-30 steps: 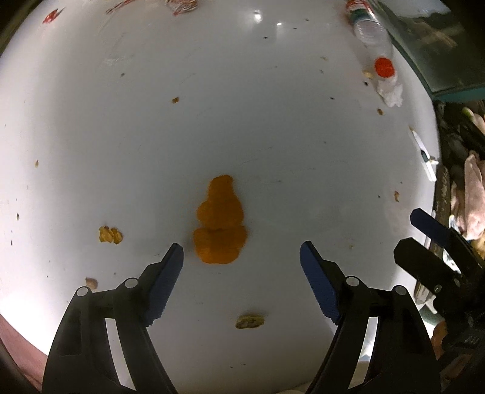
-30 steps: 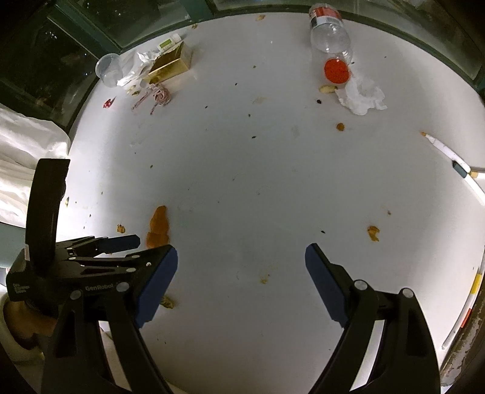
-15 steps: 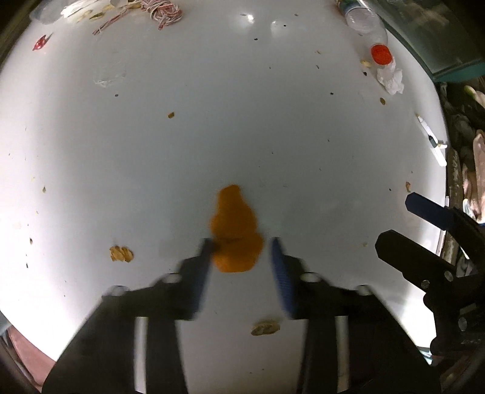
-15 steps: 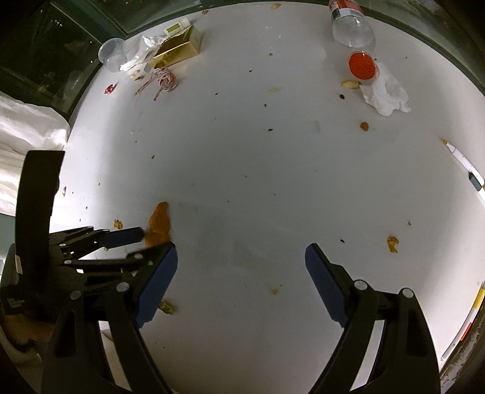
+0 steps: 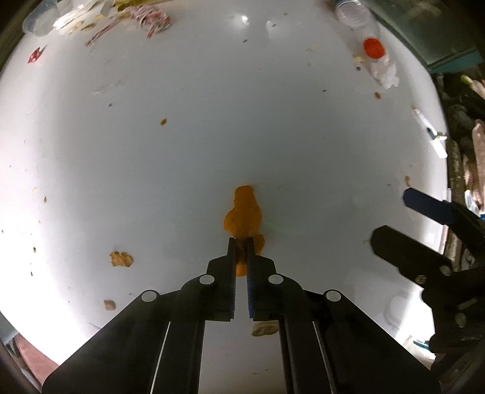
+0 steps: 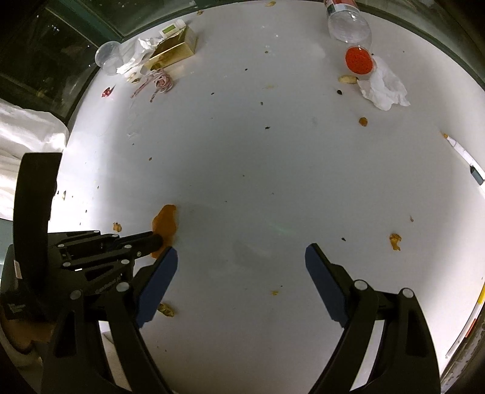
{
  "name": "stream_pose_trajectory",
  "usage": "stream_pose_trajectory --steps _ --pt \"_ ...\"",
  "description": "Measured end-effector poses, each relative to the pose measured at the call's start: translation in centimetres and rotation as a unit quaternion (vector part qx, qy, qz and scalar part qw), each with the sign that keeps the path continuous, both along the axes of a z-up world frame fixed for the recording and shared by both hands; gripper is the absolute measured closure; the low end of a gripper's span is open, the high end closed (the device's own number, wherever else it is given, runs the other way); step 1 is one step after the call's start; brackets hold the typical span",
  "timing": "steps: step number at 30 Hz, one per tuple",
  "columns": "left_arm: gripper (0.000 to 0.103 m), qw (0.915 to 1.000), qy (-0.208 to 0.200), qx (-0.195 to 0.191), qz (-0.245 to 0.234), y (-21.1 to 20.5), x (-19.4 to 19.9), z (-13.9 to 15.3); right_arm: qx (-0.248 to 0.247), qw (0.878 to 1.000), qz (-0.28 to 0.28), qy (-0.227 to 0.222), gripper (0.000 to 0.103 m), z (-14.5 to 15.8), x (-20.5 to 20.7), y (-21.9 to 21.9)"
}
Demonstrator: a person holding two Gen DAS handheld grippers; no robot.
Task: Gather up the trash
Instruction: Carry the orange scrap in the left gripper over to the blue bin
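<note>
A flat orange peel (image 5: 242, 212) lies on the white round table (image 5: 212, 136). My left gripper (image 5: 241, 242) points down at it and is shut on the peel's near end, with orange showing between the pads. The right wrist view shows the same peel (image 6: 165, 221) with the left gripper's tip (image 6: 157, 239) pinching it from the left. My right gripper (image 6: 241, 251) hovers open over bare table just right of the peel, nothing between its fingers. It also shows at the right edge of the left wrist view (image 5: 391, 215).
A clear bottle (image 6: 348, 27), red cap (image 6: 359, 60) and crumpled tissue (image 6: 383, 88) lie far right. A gold box (image 6: 172, 51), plastic cup (image 6: 107, 59) and striped string (image 6: 160, 80) lie far left. A pen (image 6: 463, 154) rests at the right rim. Small food scraps (image 5: 121, 259) are scattered about.
My left gripper's jaws went from wide open on either side of the peel to shut on its near end. The right gripper stayed open and still.
</note>
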State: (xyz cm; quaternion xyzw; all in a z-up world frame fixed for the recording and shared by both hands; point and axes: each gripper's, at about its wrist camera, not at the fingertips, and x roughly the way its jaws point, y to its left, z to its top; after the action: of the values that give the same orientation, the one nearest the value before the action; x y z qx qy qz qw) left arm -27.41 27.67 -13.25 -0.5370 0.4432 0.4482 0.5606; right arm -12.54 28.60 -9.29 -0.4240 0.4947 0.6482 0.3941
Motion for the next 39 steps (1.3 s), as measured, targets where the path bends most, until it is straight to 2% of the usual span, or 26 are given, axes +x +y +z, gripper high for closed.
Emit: stream_pose_trajectory --steps 4,12,24,27,33,39 --pt "0.099 0.9998 -0.007 0.012 -0.010 -0.2 0.2 1.1 0.001 1.000 -0.006 0.003 0.020 0.1 0.3 0.0" --pt "0.099 0.9994 -0.031 0.009 -0.010 -1.0 -0.7 2.1 0.003 1.000 -0.020 0.005 0.020 0.4 1.1 -0.5" --pt "0.099 0.9972 -0.041 0.017 -0.060 -2.5 2.2 3.5 0.009 0.999 -0.036 0.004 0.020 1.6 2.3 -3.5" --pt "0.099 0.9951 -0.045 0.023 -0.085 -2.9 3.1 4.0 0.014 0.999 -0.050 0.000 0.020 2.1 3.0 -4.4" --pt "0.099 0.9854 -0.055 0.041 -0.156 -4.0 5.3 5.2 0.020 0.994 -0.108 -0.007 0.020 2.9 4.4 -6.3" --pt "0.099 0.9765 -0.072 0.044 -0.198 -4.8 6.5 5.7 0.034 0.989 -0.144 -0.020 0.020 4.0 4.1 -8.8"
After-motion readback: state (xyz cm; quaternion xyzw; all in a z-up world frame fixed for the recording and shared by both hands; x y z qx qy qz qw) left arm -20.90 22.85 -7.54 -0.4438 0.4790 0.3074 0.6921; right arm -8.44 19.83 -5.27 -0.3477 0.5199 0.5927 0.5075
